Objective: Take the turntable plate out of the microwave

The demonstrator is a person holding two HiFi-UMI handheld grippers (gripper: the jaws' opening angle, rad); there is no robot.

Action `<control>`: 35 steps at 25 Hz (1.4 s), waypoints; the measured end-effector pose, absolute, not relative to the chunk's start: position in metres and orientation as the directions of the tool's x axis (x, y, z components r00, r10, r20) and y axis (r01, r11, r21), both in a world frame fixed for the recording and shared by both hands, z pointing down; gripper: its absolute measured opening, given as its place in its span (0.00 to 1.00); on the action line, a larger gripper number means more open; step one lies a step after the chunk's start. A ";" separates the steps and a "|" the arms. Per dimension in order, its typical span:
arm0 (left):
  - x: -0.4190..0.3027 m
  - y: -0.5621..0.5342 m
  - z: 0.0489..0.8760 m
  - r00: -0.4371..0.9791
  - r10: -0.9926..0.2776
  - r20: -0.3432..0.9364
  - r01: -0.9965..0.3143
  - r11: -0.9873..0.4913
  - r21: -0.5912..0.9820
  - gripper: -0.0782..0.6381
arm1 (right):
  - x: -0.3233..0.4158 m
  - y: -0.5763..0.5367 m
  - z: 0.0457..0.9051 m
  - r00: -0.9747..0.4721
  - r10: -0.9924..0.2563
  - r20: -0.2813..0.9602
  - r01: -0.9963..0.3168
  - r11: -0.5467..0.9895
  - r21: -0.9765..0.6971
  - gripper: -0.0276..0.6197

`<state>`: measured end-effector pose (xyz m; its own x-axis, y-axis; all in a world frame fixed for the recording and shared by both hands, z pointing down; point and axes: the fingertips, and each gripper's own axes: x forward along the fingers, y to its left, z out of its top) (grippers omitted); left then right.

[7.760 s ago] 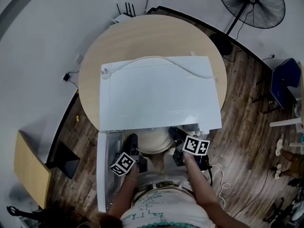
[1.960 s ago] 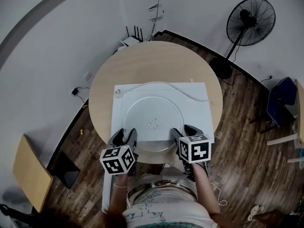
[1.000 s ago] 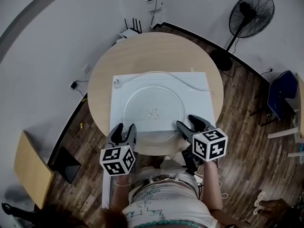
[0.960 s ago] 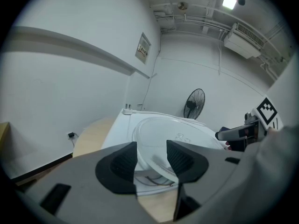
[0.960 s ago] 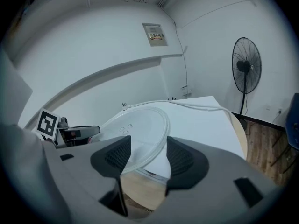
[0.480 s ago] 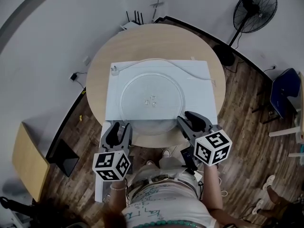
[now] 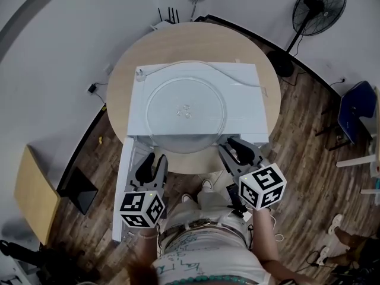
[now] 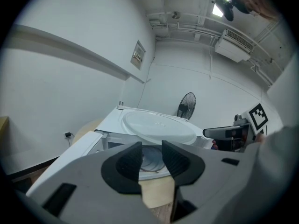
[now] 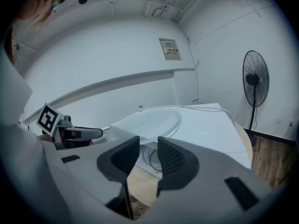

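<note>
Both empty: left gripper [image 7: 151, 162] at 7 o'clock and right gripper [image 7: 237, 149] at 5 o'clock of the microwave [image 7: 243, 111], jaws half apart, just narrowing on nothing. Glass turntable plate [image 7: 185, 108] parked flat on the microwave's roof, clear of the cavity. Inside, likely only the roller ring [image 8: 150, 157]; door [image 7: 122, 189] hanging open.

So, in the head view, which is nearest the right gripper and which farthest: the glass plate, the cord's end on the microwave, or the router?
1. Glass plate, just ahead of the right gripper, on the microwave.
2. Cord's end, at the microwave's far left corner.
3. Router, beyond the table's far edge.
</note>
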<state>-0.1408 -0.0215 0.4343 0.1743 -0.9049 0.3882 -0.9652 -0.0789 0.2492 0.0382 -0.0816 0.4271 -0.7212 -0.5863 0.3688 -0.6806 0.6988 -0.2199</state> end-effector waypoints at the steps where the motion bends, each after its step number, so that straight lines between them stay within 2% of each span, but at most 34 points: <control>1: -0.140 -0.020 0.433 0.171 -0.907 0.384 -0.966 -0.078 0.246 0.29 | 0.040 -0.080 0.426 -0.720 -0.590 0.366 -0.682 0.700 -0.212 0.22; 4: -0.138 -0.017 0.429 0.157 -0.919 0.362 -0.969 -0.072 0.237 0.23 | 0.046 -0.077 0.421 -0.718 -0.607 0.341 -0.685 0.703 -0.190 0.21; 6: -0.136 -0.016 0.426 0.154 -0.923 0.353 -0.969 -0.071 0.237 0.22 | 0.048 -0.076 0.416 -0.722 -0.615 0.318 -0.683 0.707 -0.184 0.18; 13: -0.129 -0.016 0.424 0.151 -0.928 0.340 -0.968 -0.068 0.243 0.21 | 0.042 -0.071 0.417 -0.745 -0.591 0.309 -0.655 0.736 -0.172 0.18; 17: -0.128 -0.017 0.422 0.128 -0.938 0.322 -0.971 -0.052 0.235 0.16 | 0.039 -0.073 0.415 -0.761 -0.583 0.285 -0.637 0.755 -0.155 0.08; 22: -0.127 -0.020 0.418 0.125 -0.947 0.294 -0.975 -0.062 0.213 0.15 | 0.036 -0.078 0.415 -0.777 -0.569 0.271 -0.616 0.776 -0.137 0.03; 28: -0.132 -0.029 0.417 0.151 -0.936 0.318 -0.982 -0.106 0.156 0.15 | 0.030 -0.078 0.418 -0.765 -0.573 0.293 -0.622 0.776 -0.107 0.03; 35: -0.148 -0.040 0.426 0.195 -0.906 0.376 -0.974 -0.133 0.184 0.15 | 0.021 -0.083 0.423 -0.710 -0.626 0.321 -0.683 0.723 -0.101 0.03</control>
